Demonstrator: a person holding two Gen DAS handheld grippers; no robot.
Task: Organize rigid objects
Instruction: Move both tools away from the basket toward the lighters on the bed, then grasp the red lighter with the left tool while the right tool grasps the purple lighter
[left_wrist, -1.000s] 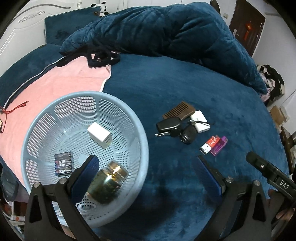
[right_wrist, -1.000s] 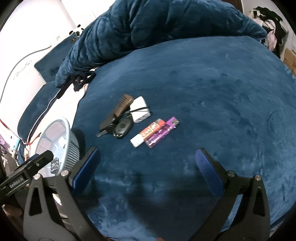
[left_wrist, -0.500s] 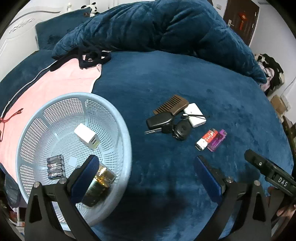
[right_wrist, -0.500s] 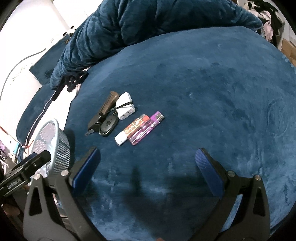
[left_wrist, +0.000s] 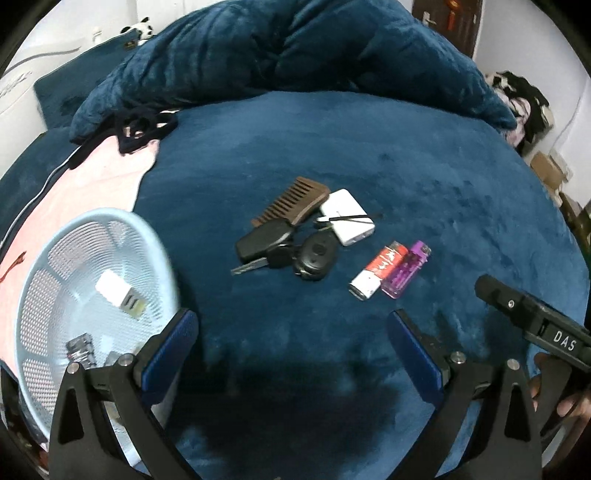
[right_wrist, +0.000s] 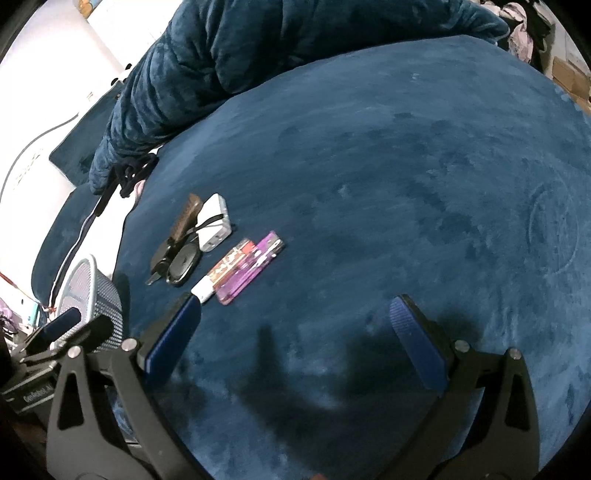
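Blue plush spreads under us, a deep velvety bedspread with a rumpled quilt of the same colour heaped at the far side and a pink cloth off to our left. On the plush we have our cluster: a brown wooden comb touching a white charger block, black car keys just in front of them, then a red-and-white lighter and a purple lighter lying side by side. Our pale blue mesh basket sits left of the pile, a white adapter and batteries already inside. Our left gripper hangs spread wide and holding nothing, near the keys. Our right gripper is equally wide apart, empty, its left finger just beside the red-and-white lighter.
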